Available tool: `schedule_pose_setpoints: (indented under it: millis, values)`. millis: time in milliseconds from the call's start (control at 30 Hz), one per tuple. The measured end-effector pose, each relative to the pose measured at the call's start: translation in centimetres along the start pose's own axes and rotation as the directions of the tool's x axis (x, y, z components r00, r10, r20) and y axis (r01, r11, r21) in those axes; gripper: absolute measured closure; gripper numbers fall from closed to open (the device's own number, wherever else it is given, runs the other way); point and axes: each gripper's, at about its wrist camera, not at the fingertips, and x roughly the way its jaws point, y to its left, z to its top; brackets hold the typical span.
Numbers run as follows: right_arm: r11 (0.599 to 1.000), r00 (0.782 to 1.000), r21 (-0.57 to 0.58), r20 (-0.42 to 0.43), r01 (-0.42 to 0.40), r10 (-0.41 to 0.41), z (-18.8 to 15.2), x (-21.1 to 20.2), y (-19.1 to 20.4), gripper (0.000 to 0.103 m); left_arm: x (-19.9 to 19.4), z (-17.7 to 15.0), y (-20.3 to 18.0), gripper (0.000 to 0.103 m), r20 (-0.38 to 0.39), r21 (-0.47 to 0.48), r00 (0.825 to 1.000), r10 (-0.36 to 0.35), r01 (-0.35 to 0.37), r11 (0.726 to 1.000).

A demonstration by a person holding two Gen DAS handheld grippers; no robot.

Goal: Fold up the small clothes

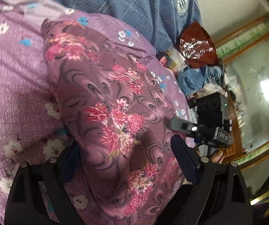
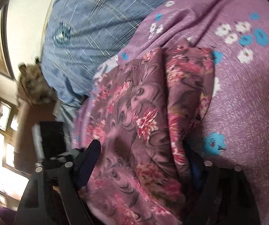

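Left wrist view
Garment: the floral garment [image 1: 112, 101], mauve with pink flowers, lay in a long band on the purple bedsheet [image 1: 14, 78], running away from the camera.
Left gripper [image 1: 127, 161]: jaws stood wide, one finger on each side of the band's near end; the pads did not appear to press the cloth, so read as open around it, not gripping.
Right gripper, seen from here [image 1: 174, 125]: its grey tip showed at the band's right edge; state not readable from this view.
Surroundings: blue plaid quilt [image 1: 134, 1] beyond the garment; clutter off the bed edge, blurred.

Right wrist view
Garment: the same cloth [image 2: 134, 123] lay doubled, with a lengthwise crease and a second layer on its right side, on the bedsheet [image 2: 247, 101], just beside the quilt [image 2: 81, 37].
Right gripper [image 2: 140, 161]: jaws apart with cloth bunched between the fingers; right finger largely hidden by a fold. No clamping visible, judged open. Frame motion-blurred.

Handling, judged
Weight: light.
Stiffness: none; thin, limp, drapes and wrinkles readily.
Slip: layers likely to slide over each other; a one-layer pinch could undo the fold.
Hold point: near-end corners or edge, both layers together, one gripper per side.
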Motion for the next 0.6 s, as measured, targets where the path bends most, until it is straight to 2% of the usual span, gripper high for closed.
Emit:
schedule_pose_setpoints:
  millis: [33,100,167,233,367,600]
  values:
    - [1.0,1.0,0.001,0.007,0.026,-0.026,-0.1,-0.1,0.0,0.042,0.1,0.0,-0.1,0.018,0.004,0.01,1.0,0.015,-0.015,1.0]
    - [0.999,1.0,0.04,0.025,0.011,-0.012,-0.3,-0.9,-0.9,0.065,0.0,0.0,0.0,0.029,0.013,0.013,0.999,0.033,-0.033,0.999]
    - [0.999,0.999,0.044,0.042,0.004,-0.006,-0.5,-1.4,-1.3,0.069,-0.3,0.1,0.4,0.055,0.029,0.004,0.999,0.037,-0.037,0.999]
    - [0.999,0.997,0.008,0.06,0.042,-0.043,-0.8,-1.5,-0.5,0.07,-0.5,0.2,0.6,0.072,0.041,0.009,0.997,0.064,-0.064,0.998]
    - [0.998,0.993,-0.029,0.099,0.063,-0.06,-1.2,-2.2,0.7,0.071,-0.9,0.1,0.7,0.077,0.066,0.006,0.995,0.072,-0.073,0.997]
    - [0.994,0.986,-0.043,0.14,0.096,-0.089,-1.6,-2.5,2.3,0.071,-2.4,0.0,-0.1,0.078,0.103,0.022,0.993,0.06,-0.063,0.998]
